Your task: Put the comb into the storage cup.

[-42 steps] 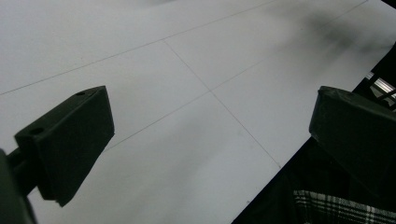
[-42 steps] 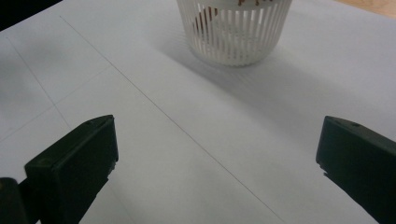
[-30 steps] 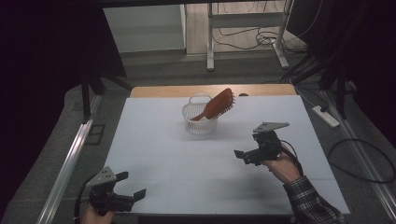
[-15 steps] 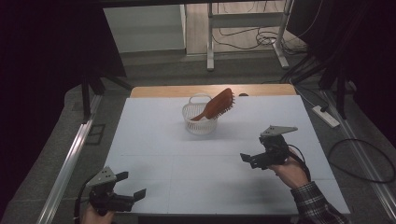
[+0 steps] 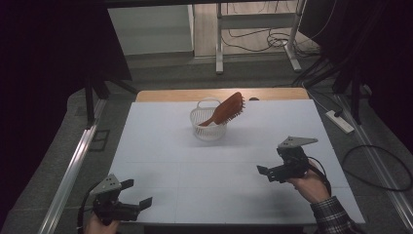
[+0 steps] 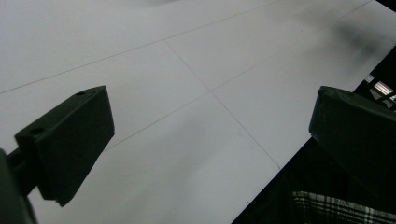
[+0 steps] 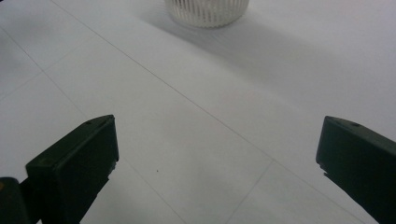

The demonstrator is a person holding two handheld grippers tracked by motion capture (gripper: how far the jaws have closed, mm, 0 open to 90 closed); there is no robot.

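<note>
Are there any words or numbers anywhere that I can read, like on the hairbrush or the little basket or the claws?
None: no words, numbers or signs can be read.
The hairbrush shows no label.
The white basket is plain.
The white tabletop has only thin seam lines.
The left claw and the right claw bear no readable marks.

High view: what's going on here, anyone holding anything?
Nothing is held. A person has a gripper in each hand over the white table. The left gripper is at the near left corner, the right gripper near the right side; both have jaws wide apart and empty. A brown hairbrush stands tilted in a white basket at the far middle, untouched.
</note>
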